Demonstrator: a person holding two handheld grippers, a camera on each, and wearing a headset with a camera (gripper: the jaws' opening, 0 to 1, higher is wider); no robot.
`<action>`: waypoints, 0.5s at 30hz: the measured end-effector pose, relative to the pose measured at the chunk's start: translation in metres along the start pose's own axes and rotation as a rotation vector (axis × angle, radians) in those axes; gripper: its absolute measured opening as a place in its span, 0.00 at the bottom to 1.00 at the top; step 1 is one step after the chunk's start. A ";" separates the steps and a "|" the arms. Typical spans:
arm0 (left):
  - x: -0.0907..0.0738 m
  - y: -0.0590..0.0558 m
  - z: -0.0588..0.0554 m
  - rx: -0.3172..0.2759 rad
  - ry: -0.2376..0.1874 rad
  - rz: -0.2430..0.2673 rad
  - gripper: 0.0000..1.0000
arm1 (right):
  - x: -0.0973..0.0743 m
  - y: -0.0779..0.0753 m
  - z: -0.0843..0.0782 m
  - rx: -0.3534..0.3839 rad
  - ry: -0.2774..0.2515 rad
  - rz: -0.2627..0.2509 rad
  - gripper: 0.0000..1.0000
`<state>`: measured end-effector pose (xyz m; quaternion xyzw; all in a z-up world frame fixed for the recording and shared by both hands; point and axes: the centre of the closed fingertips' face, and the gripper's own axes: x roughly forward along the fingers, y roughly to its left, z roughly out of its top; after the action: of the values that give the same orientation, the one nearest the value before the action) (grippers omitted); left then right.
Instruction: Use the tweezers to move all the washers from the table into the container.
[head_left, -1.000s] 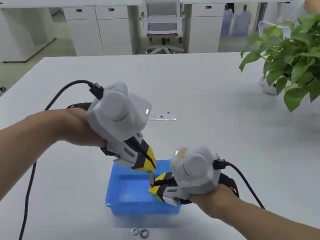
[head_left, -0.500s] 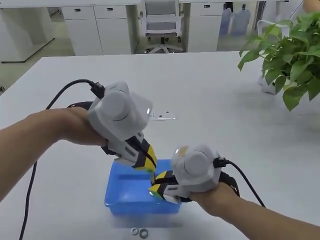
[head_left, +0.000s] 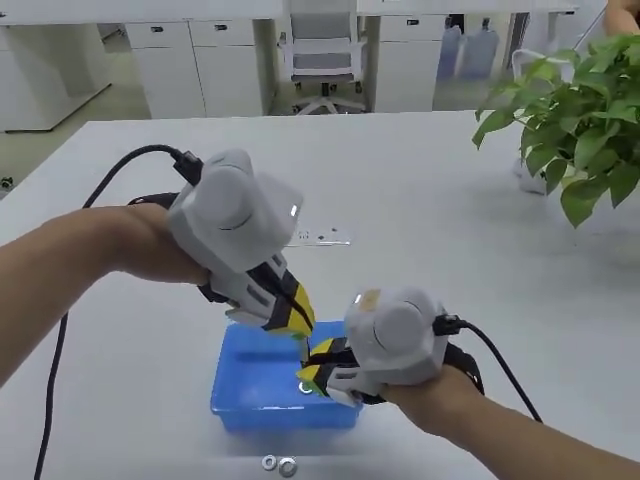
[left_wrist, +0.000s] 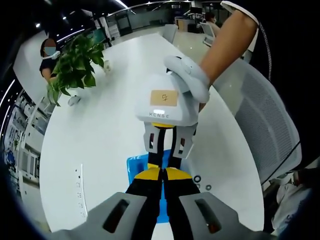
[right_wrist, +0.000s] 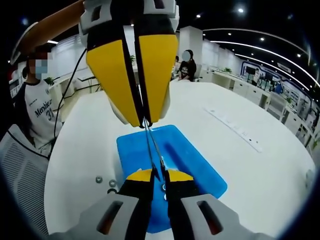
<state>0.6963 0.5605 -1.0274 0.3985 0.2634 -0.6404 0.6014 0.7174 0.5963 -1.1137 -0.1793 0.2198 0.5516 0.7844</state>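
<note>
The thin metal tweezers run from my left gripper, shut on their upper end, down into my right gripper, shut on their lower part. Both grippers hover over the blue container, left gripper above right gripper. In the left gripper view my own yellow jaws are closed and face the right gripper across the container. Loose washers lie on the table just in front of the container, beside its near wall. Small shiny bits show near the tweezers' tips inside the container.
A potted plant stands at the table's right edge. A white strip lies flat behind the grippers. Black cables trail from both grippers. An office chair and cabinets stand beyond the table. People sit in the background of both gripper views.
Both grippers stay shut on the tweezers over the container, barely moved. The head view has shifted a little.
</note>
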 end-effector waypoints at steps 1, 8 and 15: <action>-0.002 -0.001 0.002 0.002 -0.003 0.003 0.04 | -0.002 0.002 0.003 -0.004 -0.006 -0.001 0.10; -0.012 -0.015 0.010 0.009 -0.008 0.006 0.04 | -0.010 0.016 0.011 -0.026 -0.014 0.009 0.09; -0.019 -0.030 0.016 0.010 -0.011 -0.003 0.04 | -0.016 0.034 0.017 -0.054 -0.020 0.020 0.08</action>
<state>0.6627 0.5624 -1.0073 0.3976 0.2575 -0.6449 0.5998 0.6833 0.6038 -1.0926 -0.1926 0.1988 0.5670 0.7758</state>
